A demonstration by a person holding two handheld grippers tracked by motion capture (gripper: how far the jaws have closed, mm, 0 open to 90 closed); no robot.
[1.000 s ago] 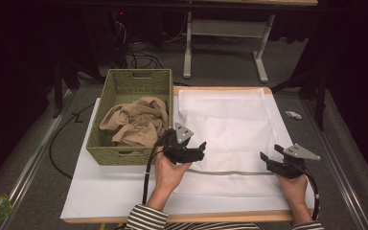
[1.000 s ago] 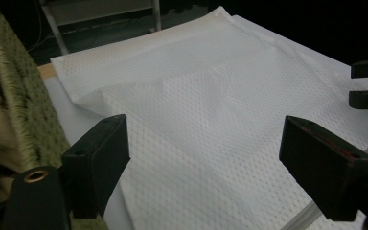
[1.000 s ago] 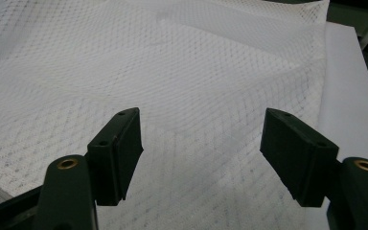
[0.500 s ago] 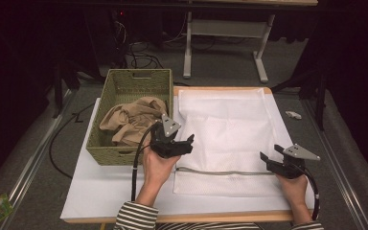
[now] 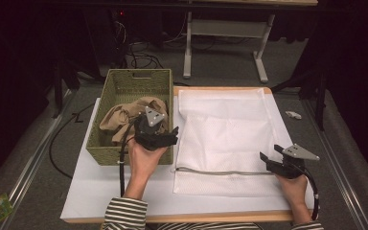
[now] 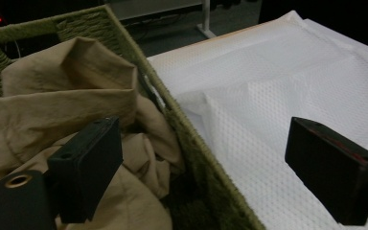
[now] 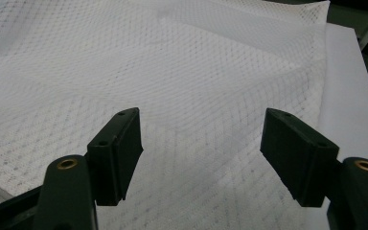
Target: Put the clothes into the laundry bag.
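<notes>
1. Meanwhile, the left gripper [image 5: 165, 136] hovered over the basket's [image 5: 124, 86] right rim, its jaws just opening wider, empty, the tan cloth [image 6: 52, 105] at ten o'clock.
2. At four o'clock on the mesh bag [image 5: 225, 129], the right gripper [image 5: 268, 160] gaped, empty.

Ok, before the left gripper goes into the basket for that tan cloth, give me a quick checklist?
1. Left gripper jaws open, just been opening, nothing between them: ok.
2. Left gripper over the woven basket rim: ok.
3. Tan cloth in the basket, uncovered: ok.
4. Right gripper jaws open at the mesh laundry bag: ok.
5. Bag's zipper open enough: cannot tell.
</notes>
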